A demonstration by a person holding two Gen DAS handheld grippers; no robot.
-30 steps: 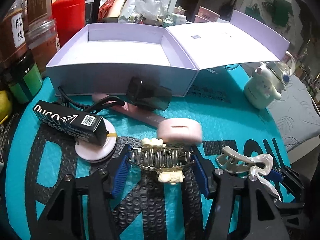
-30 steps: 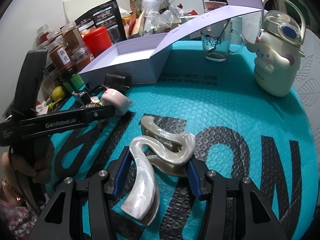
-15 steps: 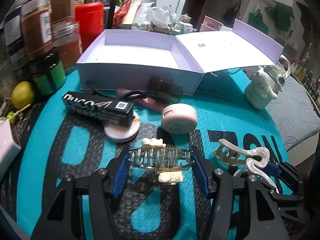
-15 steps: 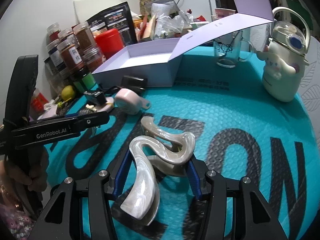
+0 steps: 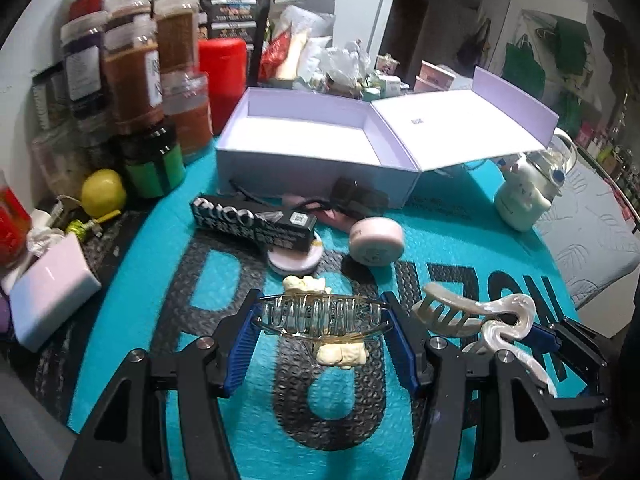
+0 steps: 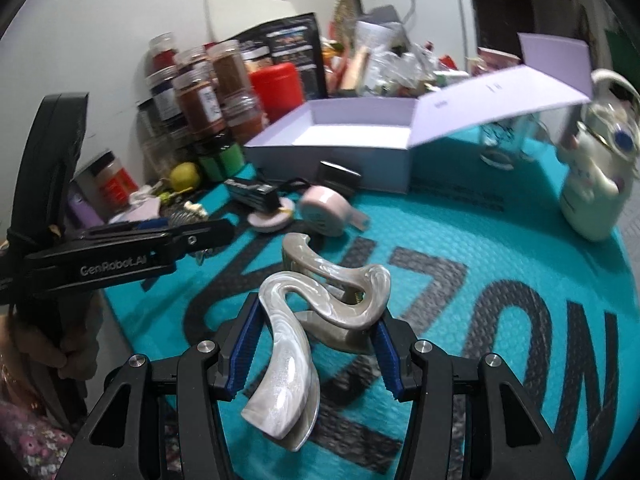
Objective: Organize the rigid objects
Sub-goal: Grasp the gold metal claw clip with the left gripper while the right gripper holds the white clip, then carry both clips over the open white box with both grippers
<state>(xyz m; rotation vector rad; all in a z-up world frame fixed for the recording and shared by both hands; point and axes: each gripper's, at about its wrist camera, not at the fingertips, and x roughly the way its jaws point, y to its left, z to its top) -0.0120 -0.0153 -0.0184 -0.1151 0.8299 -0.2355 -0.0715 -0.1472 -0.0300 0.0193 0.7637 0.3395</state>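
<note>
You have 2 clips in hand, 1 per tool. Your left gripper [image 5: 322,332] has its jaws closed on the clear wire-toothed hair clip [image 5: 320,316], which lies crosswise between the blue pads with its long axis running side to side and its cream charms above and below. Your right gripper [image 6: 312,344] has its jaws closed on the pearly S-shaped claw clip [image 6: 316,304], whose long curved handle hangs down toward the camera while the toothed end points forward.

Both clips are lifted off the teal mat [image 5: 460,232] on the worktop. The open lilac box [image 5: 312,136] sits straight ahead of both tools, beyond the clutter, with its lid [image 5: 460,128] folded out to the right and its floor bare. From the left tool the box lies dead ahead and slightly left; that hand looks a little nearer to it.

Between you and the box's front wall lie the black carton [image 5: 256,224], the pink round case [image 5: 376,238] and the dark glasses [image 5: 352,196], so judge on carrying high over them. Room is open above; the jars [image 5: 132,80] crowd the left edge and the white character bottle [image 5: 520,200] stands to the right, well apart from the box mouth.
</note>
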